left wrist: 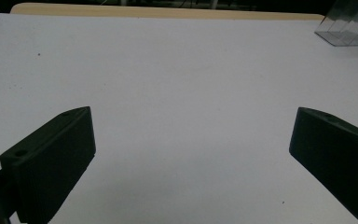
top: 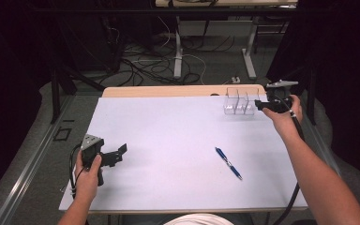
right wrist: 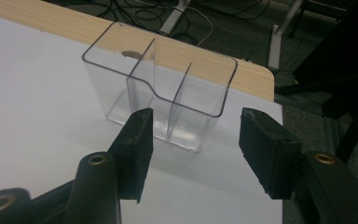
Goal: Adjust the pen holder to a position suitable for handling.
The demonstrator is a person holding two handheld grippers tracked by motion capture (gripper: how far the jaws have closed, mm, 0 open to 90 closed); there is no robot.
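Note:
A clear plastic organizer (top: 238, 101) with three compartments stands upright at the table's far right. My right gripper (top: 261, 106) is held right beside its right end, open. In the right gripper view the organizer (right wrist: 163, 93) is just ahead of the gripper (right wrist: 196, 133), with its near corner between the spread jaws and nothing clamped. A blue pen (top: 228, 162) lies on the white sheet right of centre. My left gripper (top: 118, 154) hovers open at the near left, nothing in it. In the left gripper view its jaws are wide apart around the gripper's midpoint (left wrist: 191, 140) over bare sheet.
A white sheet (top: 168, 140) covers most of the wooden table (top: 168, 90), whose bare edge shows at the back. The organizer's corner (left wrist: 349, 28) shows far off in the left gripper view. Cables and table legs (top: 178, 61) lie on the floor beyond.

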